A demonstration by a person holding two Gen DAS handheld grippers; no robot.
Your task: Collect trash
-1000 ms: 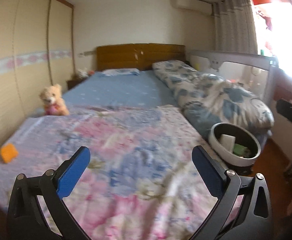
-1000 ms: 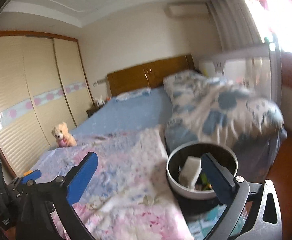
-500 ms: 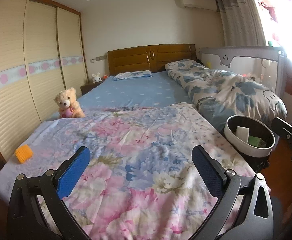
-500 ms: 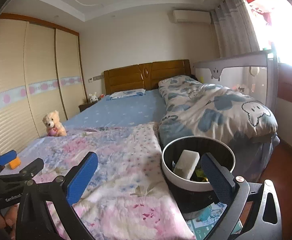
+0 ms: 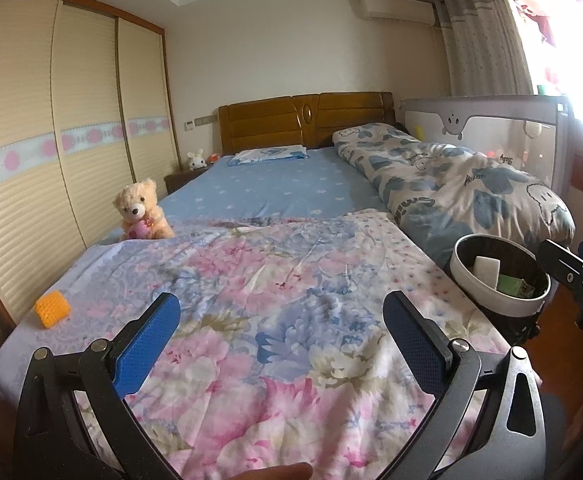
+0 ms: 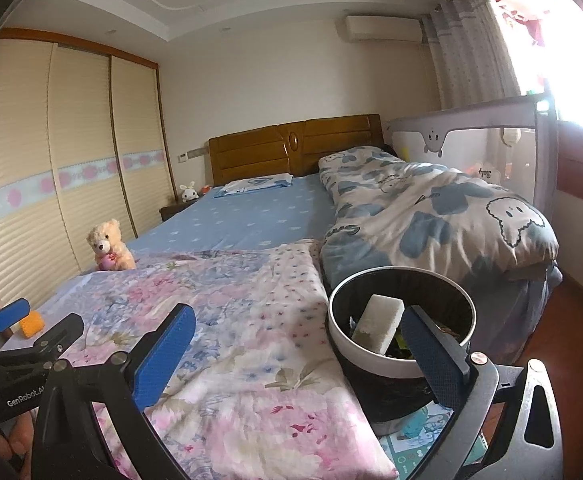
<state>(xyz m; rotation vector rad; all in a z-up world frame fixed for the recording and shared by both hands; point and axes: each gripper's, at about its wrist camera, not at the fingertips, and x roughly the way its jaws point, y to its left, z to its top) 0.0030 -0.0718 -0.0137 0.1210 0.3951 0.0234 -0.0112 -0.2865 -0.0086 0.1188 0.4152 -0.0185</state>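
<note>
Scanning the floral quilt [image 5: 275, 320], you find your bin [image 6: 401, 332] at three o'clock already holding a white block [image 6: 377, 322]; both the left gripper [image 5: 281, 344] and right gripper [image 6: 295, 356] gape empty, and only the orange sponge [image 5: 52, 308] at nine o'clock seems left.

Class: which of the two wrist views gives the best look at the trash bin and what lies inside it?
The right wrist view. There the trash bin sits close, so the white block inside shows large, though the right gripper's finger covers part. The left wrist view shows the bin smaller, at the frame's right, with a green carton visible too.
</note>
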